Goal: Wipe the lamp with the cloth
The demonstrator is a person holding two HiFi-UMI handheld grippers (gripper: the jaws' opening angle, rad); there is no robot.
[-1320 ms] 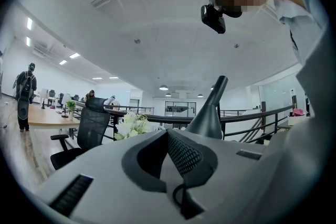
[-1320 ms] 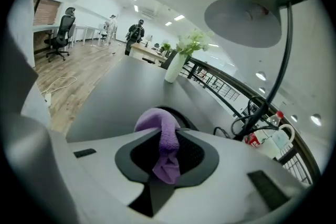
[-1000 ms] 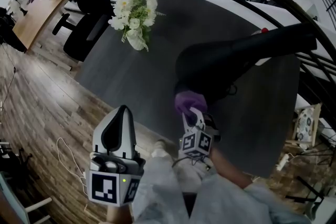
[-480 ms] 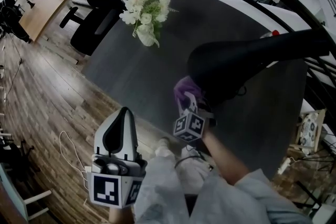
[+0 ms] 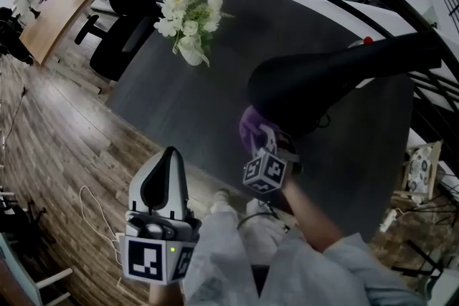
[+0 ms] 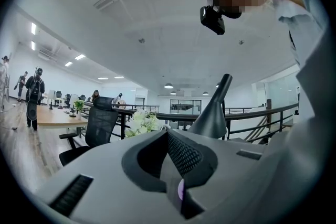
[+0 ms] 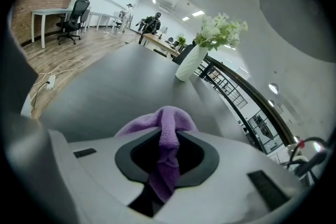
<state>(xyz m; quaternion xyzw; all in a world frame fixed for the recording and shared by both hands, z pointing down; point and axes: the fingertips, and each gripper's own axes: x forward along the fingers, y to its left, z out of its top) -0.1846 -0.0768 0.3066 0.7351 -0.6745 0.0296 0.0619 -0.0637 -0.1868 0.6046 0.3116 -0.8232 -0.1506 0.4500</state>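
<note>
Right hand-held gripper (image 5: 262, 143) pinching a purple cloth (image 5: 251, 127), seen from above. A fold of the cloth runs down between the jaws, and the rest bunches out beyond their tips. The bunch lies at the near, lower edge of the black lamp (image 5: 308, 86), against or just beside its shade; actual contact cannot be confirmed. The lamp's arm slants away from the shade toward the far right, above the dark desk (image 5: 193, 111).

The cloth appears light, soft and pliable. It should mould to the curved shade, but it may slip from a shallow pinch, so a deep hold on a gathered fold seems best. The lamp looks rigid yet top-heavy, so firm sideways pressure could probably swing or tip it.

The right forearm (image 5: 305, 215) reaches up toward the lamp from below it, with the gripper's marker cube facing the camera. The left hand-held gripper (image 5: 167, 161) is held low and well apart from the lamp on its left. Its jaws are pressed together on nothing and point upward. A vase of flowers (image 5: 188, 18) stands beyond the lamp, to its left.
</note>
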